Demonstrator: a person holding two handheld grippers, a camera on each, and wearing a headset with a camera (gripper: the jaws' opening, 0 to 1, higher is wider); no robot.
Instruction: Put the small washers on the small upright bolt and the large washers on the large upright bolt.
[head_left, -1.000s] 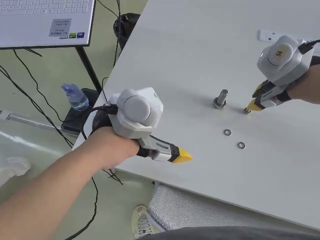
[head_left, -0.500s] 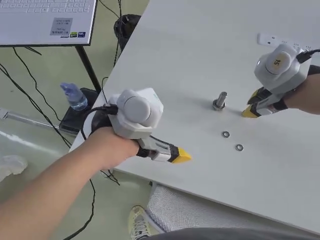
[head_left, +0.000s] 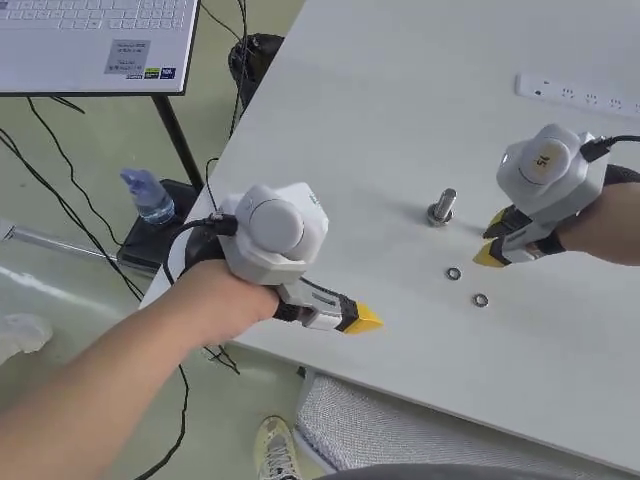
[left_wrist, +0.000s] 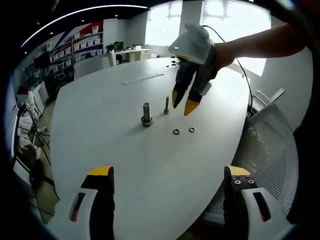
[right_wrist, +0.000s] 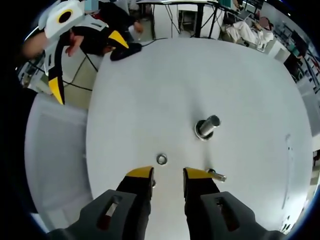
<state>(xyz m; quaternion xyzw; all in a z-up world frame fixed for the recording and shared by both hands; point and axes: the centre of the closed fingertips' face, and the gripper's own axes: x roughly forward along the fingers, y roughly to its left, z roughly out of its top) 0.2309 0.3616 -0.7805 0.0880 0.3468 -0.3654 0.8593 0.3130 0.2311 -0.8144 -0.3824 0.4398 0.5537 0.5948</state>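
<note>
Evidently unfinished, two washers (head_left: 454, 273) are lying loose on the counter (head_left: 380, 120) near the large bolt (head_left: 441, 207), while the right gripper (right_wrist: 168, 173) is hovering beside them, fingers slightly parted and empty, and the left gripper (left_wrist: 169, 171) is holding its fingers spread wide.

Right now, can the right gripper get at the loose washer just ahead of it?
Likely yes. The right gripper is open, and the washer lies on bare table just ahead of its fingers; the large bolt stands clear, farther off.
</note>
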